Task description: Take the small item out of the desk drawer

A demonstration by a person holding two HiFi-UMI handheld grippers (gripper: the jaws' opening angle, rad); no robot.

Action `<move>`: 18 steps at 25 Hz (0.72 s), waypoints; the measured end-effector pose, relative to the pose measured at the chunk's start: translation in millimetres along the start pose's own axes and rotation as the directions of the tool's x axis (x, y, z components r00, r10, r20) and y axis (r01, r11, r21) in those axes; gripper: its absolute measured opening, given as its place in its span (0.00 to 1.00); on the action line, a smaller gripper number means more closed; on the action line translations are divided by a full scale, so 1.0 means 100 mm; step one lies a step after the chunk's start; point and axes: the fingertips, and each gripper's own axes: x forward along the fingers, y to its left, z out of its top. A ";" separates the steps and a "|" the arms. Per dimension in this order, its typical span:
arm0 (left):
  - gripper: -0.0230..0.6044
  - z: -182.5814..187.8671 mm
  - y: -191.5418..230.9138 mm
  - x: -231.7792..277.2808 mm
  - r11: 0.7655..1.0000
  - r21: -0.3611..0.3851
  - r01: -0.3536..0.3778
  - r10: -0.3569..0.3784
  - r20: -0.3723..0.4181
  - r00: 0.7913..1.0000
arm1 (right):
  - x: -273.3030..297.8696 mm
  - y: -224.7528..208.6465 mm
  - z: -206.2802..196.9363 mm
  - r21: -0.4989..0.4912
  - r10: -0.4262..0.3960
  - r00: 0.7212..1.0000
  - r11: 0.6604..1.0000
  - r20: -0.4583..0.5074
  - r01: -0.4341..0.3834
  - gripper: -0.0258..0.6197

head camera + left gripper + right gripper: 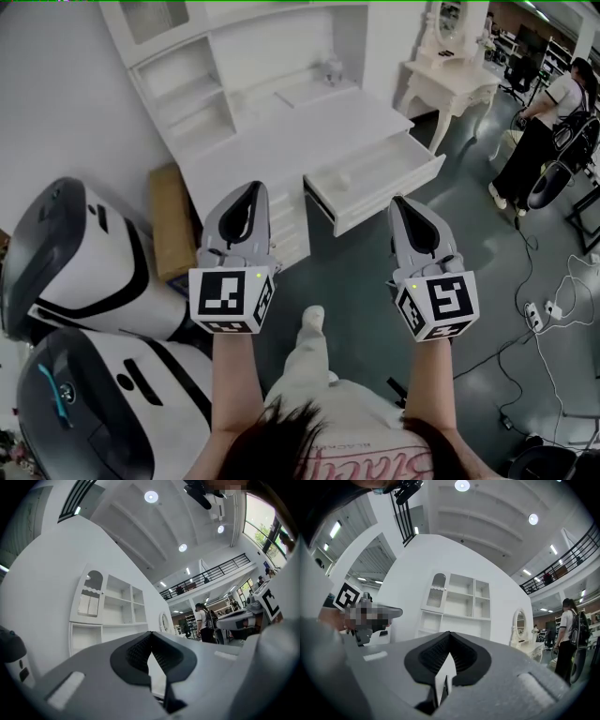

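Beside white desk [309, 131], box [173, 220] (cardboard, perhaps)

Showroom-like hall: white desk [309, 131], mezzanine railing [212, 574]

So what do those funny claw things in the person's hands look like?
Both the left gripper and the right gripper are smooth grey shells narrowing to a point, with black ribbed pads inside. Each carries a white cube with black square patterns and a tiny light. No sleeves reach the forearms; the top is pale with pink lettering.
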 end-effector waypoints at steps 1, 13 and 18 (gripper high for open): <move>0.06 -0.01 0.00 0.07 1.000 0.005 0.006 -0.006 0.000 1.000 | 0.05 -0.03 -0.01 -0.001 -0.005 1.000 1.000 0.000 0.005 0.04; 0.06 -0.24 0.41 1.10 0.999 -0.032 0.033 -0.032 0.020 0.999 | 1.02 -0.46 -0.13 -0.027 -0.024 1.000 0.999 -0.014 0.024 0.04; 0.06 -0.35 0.63 1.63 0.997 -0.067 0.045 -0.042 0.032 0.999 | 1.55 -0.68 -0.17 -0.022 -0.021 1.000 1.000 -0.010 0.021 0.04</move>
